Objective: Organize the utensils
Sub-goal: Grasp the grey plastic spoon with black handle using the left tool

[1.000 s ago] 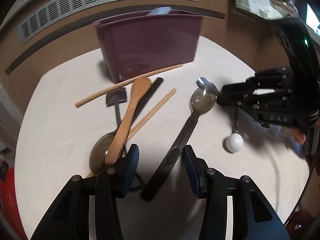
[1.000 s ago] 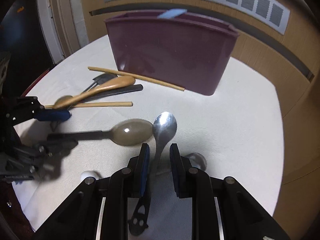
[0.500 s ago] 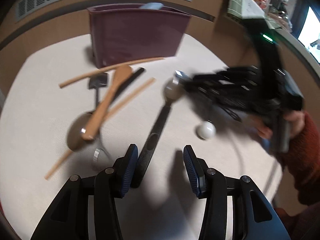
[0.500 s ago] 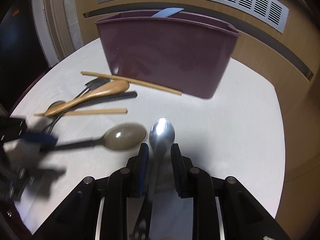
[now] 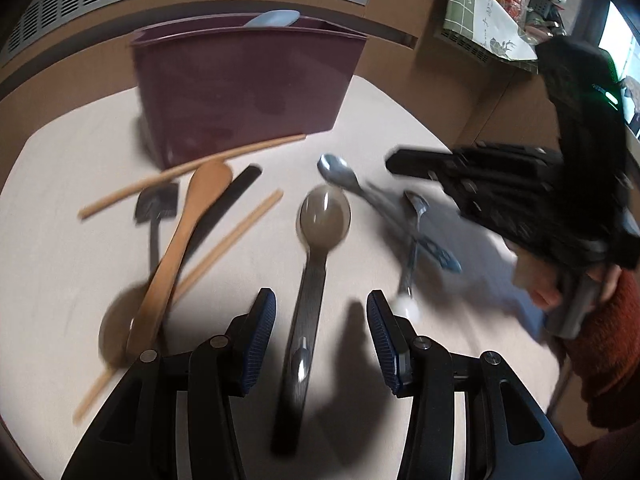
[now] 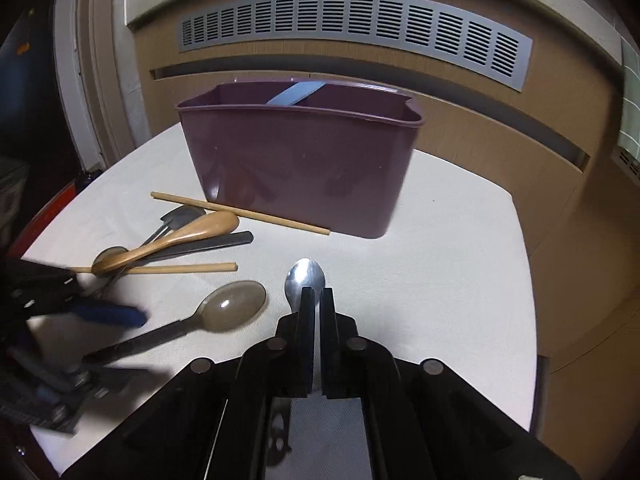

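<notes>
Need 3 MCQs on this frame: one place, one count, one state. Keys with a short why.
1. Where is the light-blue utensil?
A) in the maroon bin
B) under the wooden spoon
C) on the floor

2. How many wooden chopsticks lie on the table?
A) one
B) two
C) four

3. The left tool is:
A) open
B) shut on the wooden spoon
C) shut on a chopstick

Key: A, its end pokes above the bin's rim; B, one lies against the bin and one nearer the camera; A, its jaws stand wide apart around the dark-handled spoon.
</notes>
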{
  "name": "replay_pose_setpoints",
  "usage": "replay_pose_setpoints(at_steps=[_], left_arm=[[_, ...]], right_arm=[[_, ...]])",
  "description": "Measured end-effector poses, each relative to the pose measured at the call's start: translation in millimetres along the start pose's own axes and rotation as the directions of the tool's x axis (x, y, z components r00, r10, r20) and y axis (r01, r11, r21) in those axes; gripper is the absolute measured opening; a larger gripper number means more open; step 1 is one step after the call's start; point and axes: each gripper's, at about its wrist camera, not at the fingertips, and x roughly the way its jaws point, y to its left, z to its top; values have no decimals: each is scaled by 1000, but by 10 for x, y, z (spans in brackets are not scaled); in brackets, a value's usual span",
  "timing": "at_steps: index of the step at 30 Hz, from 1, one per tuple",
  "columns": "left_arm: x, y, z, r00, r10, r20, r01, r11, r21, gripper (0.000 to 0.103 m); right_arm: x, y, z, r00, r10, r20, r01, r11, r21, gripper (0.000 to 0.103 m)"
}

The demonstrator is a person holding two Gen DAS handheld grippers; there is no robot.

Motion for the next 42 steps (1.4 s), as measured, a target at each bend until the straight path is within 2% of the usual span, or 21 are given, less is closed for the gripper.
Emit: replay_pose_setpoints(at_steps=[4,6,10,12,15,19,21,22,23,26,28,30,34,40,42], left_arm=[[130,-59,150,999,37,-20,-36,999,40,49],[145,-71,173,998,51,-26,-50,998,40,49],[129,-15,175,995,97,-12,-97,995,23,49],[116,37,174,994,110,-9,-110,994,12,49],[82,81,158,995,94,-10,-95,996,-3,49],[64,70,112,997,74,-11,-75,997,-2,49],[56,38,89,998,60,-8,-60,998,5,49],[57,29,88,998,56,-5,-56,998,6,49],[58,8,81,999,52,-2,-52,999,5,49],[81,-32,121,999,45,17,-45,999,-12,49],[93,-21,148,999,39,31,-38,999,-24,49],[133,-33,185,998,42,37,-41,999,-22,49],[269,-153,275,995,100,29,-101,994,36,49],[415,-182,442,991,135,13,-135,990,45,48],[454,-176,480,989,146,14,-146,989,33,44]], right_arm=[[121,-12,-55,990,114,-77,-115,993,-1,11],[192,21,-69,990,98,-99,-100,995,-20,21],[294,99,-34,992,58,-111,-64,996,-55,22],[370,102,22,993,30,-117,-37,997,-62,30],[467,78,129,993,8,-116,-12,999,-41,38],[563,41,220,991,33,-126,-32,999,9,48],[550,75,218,991,17,-130,-18,1000,-6,43],[524,96,206,992,14,-122,-15,1000,-12,38],[487,122,189,993,5,-115,-8,1000,-20,25],[362,134,148,996,-51,-74,50,999,-10,25],[217,84,112,996,-78,-40,79,996,37,25],[77,27,60,997,-75,-13,76,992,97,25],[-178,-69,-76,997,-65,37,56,977,204,25],[-333,-50,-81,989,-111,95,87,971,225,25],[-378,-68,-91,987,-116,112,87,968,235,25]])
